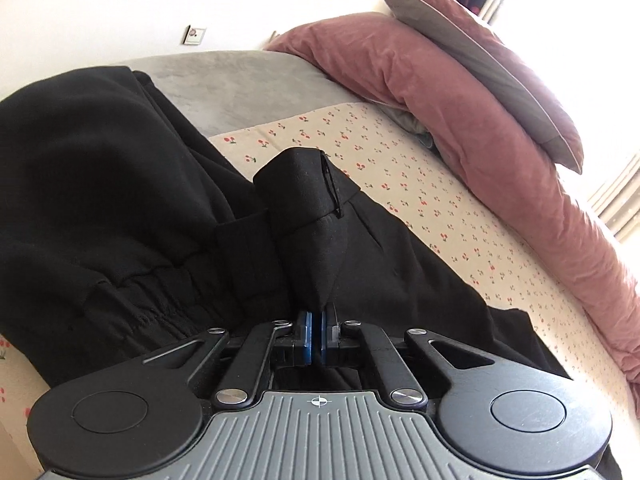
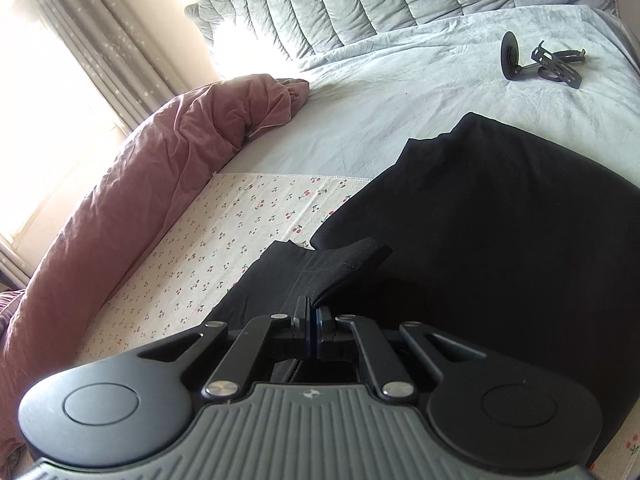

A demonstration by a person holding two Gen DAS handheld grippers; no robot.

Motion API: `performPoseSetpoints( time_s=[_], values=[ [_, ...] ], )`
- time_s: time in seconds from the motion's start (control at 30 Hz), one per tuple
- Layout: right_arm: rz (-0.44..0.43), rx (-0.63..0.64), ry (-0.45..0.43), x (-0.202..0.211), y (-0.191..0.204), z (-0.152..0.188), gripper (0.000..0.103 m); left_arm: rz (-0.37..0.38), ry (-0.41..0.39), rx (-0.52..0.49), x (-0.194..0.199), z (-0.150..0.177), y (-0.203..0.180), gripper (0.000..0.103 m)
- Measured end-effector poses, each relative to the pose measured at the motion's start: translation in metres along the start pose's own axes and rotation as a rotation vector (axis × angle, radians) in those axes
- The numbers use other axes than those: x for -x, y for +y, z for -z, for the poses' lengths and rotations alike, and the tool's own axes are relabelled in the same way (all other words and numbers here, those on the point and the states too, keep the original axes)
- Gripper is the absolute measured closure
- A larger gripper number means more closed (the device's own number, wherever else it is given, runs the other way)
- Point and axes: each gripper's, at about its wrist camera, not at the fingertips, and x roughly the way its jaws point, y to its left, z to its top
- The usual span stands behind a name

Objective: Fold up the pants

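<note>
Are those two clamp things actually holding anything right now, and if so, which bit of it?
Yes. The left gripper and the right gripper are each shut on a pinched-up fold of the black pants. Which exact part, hem or waistband, cannot be told.

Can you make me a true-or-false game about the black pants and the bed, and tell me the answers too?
1. Both grippers are pinching the black pants. True: the left gripper and the right gripper each have their jaws shut on a bit of black cloth.
2. The sheet under the pants has little cherries on it. True.
3. The bunched-up duvet is bright blue. False: it is dusty pink.
4. A grey pillow lies on top of the duvet. True.
5. The pants are hanging on a hanger. False: they lie on the bed.
</note>
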Motion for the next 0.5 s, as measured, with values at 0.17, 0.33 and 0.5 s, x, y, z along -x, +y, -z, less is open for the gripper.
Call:
performPoseSetpoints(
  time_s=[0.17,0.33,0.5],
  values=[
    [0.111,0.060,0.074,-0.022,-0.003,0.009,0.103,-0.040,0.103,0.004,-0.021,0.005,0.008,0.100],
    [0.116,0.050,0.042,-0.012,-0.003,0.007,0.102,0.045,0.131,0.017,-0.007,-0.006,0.016,0.093],
    [0.149,0.050,0.025,-0.006,-0.004,0.007,0.094,0.091,-0.012,0.050,0.042,-0.012,0.030,0.090]
  ],
)
